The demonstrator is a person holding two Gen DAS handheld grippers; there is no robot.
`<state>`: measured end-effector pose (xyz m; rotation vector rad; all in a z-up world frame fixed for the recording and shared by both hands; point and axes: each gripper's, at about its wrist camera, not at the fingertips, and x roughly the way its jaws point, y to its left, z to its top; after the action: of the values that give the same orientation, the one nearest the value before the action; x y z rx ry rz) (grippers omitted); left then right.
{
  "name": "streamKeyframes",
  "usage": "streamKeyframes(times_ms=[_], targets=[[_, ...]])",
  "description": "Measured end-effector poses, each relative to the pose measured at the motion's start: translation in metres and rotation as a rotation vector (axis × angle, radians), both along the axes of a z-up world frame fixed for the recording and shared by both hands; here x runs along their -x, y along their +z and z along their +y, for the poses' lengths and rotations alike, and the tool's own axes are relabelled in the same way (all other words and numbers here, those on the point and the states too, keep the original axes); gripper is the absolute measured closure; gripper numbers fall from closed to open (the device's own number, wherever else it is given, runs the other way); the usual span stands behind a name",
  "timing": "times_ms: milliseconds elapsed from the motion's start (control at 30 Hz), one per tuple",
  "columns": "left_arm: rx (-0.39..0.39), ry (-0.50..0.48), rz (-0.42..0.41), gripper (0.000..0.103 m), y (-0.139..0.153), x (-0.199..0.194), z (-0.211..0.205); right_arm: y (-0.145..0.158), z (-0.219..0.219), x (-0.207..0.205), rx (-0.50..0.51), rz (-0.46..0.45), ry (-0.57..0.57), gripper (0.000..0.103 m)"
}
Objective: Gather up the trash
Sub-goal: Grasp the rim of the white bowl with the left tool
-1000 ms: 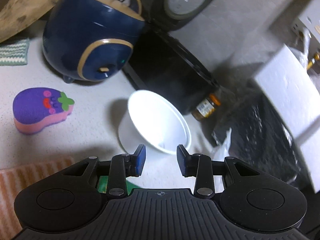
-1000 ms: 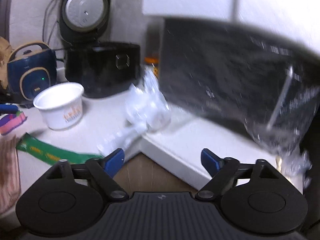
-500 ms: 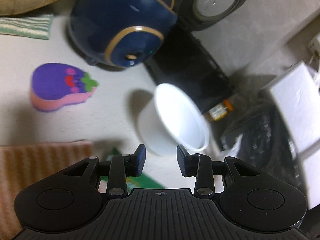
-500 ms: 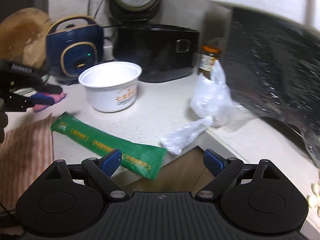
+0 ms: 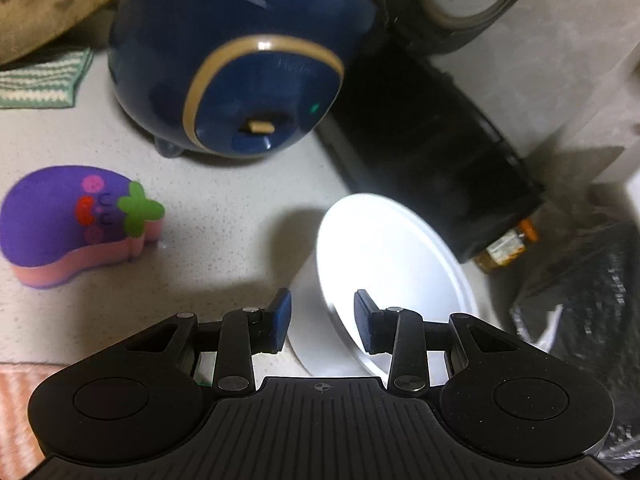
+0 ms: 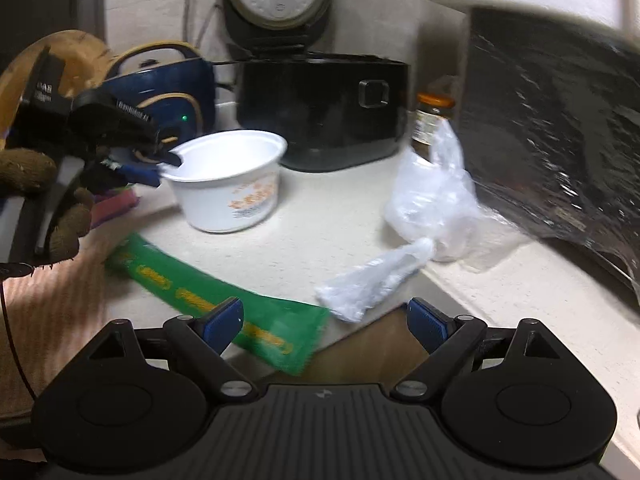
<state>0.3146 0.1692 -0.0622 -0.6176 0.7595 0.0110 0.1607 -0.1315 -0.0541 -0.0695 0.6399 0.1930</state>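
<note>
Your right gripper point(image 6: 324, 322) is standing wide, nothing between its 2 fingers, low in the frame above the green wrapper point(image 6: 224, 300) and the crumpled clear bag point(image 6: 424, 216) at centre right. Your left gripper point(image 5: 322, 322) is straddling the white cup point(image 5: 384, 276)'s rim, jaws partly apart; contact is unclear. The blue cooker point(image 5: 240, 60) is sitting at upper centre.
</note>
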Motion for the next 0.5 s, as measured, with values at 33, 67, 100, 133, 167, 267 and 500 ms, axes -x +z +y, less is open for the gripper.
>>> streamKeyframes(times_ms=[33, 67, 100, 133, 167, 267, 500], targets=[[-0.007, -0.003, 0.007, 0.065, -0.003, -0.004, -0.002, 0.000, -0.005, -0.001, 0.003, -0.012, -0.020, 0.014], [-0.011, -0.009, 0.009, 0.065, -0.006, -0.008, -0.005, 0.001, -0.010, 0.000, 0.009, -0.028, -0.046, 0.014], [-0.017, -0.017, 0.010, 0.064, -0.007, -0.011, -0.008, 0.001, -0.015, -0.001, 0.016, -0.047, -0.076, 0.014], [-0.024, -0.026, 0.003, 0.065, -0.007, -0.012, -0.011, 0.001, -0.020, -0.002, 0.023, -0.060, -0.109, 0.014], [-0.030, -0.038, -0.007, 0.066, -0.007, -0.013, -0.014, 0.001, -0.025, -0.004, 0.026, -0.066, -0.134, 0.014], [-0.059, -0.092, -0.020, 0.074, -0.005, -0.011, -0.025, -0.001, -0.044, -0.015, 0.006, -0.064, -0.220, 0.014], [0.036, -0.223, -0.024, 0.087, -0.014, 0.006, -0.044, -0.010, -0.071, -0.046, 0.036, -0.030, -0.276, 0.014]])
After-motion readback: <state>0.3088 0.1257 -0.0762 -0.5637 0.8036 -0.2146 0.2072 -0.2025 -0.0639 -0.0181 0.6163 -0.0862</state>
